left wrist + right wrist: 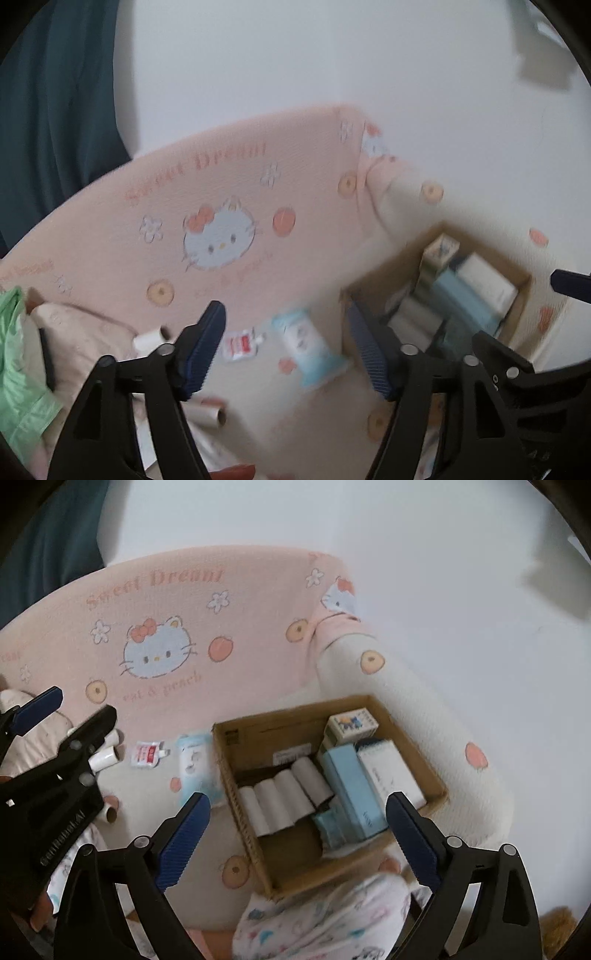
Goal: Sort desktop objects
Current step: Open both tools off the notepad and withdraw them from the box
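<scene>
Beside the cardboard box point(369, 705), a pale-blue printed tissue pack point(194, 766); both claws wide open, empty.

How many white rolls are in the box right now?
4. The rolls lie side by side in the box: at and. More could be hidden beneath.

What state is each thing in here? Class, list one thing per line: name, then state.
left gripper: open, holding nothing
right gripper: open, holding nothing
cardboard box: open-topped, partly filled
white rolls: lying side by side in the box
blue wipes pack: lying outside the box, beside its left wall
red-and-white sachet: lying flat outside the box
</scene>
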